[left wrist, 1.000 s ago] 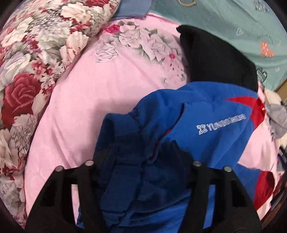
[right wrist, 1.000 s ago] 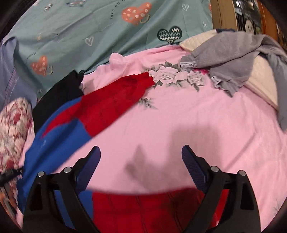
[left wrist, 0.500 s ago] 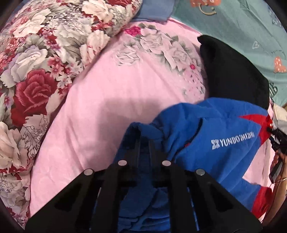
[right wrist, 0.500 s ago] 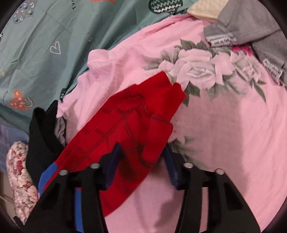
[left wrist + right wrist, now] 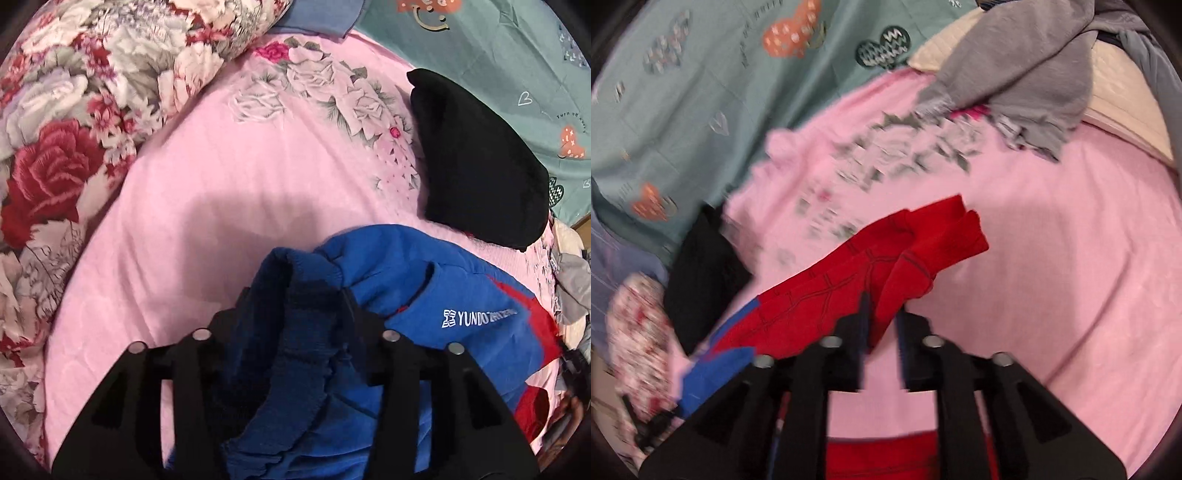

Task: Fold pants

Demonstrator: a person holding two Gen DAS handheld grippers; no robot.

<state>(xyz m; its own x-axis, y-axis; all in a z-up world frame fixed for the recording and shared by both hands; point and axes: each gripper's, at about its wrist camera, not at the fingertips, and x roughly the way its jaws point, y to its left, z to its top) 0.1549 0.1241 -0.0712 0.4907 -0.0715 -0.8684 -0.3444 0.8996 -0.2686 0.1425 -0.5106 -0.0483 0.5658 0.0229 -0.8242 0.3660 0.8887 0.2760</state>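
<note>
Blue and red pants with white lettering lie on a pink bed sheet. My left gripper stands over the dark blue waistband. Its jaws are opening, and the bunched waistband sits loosely between them. In the blurred right wrist view the red pant leg hangs lifted off the sheet. My right gripper pinches the edge of that leg near its cuff; the jaws stand narrow and are starting to open. More red cloth lies under that gripper.
A folded black garment lies just beyond the pants. A floral quilt bounds the left side, and a teal sheet with hearts lies behind. Grey clothes are piled on a cream pillow at the far right.
The left jaws shut on the waistband, then parted again around it. The right gripper went from wide open over bare sheet to the red leg, closed on it and drew it up.
</note>
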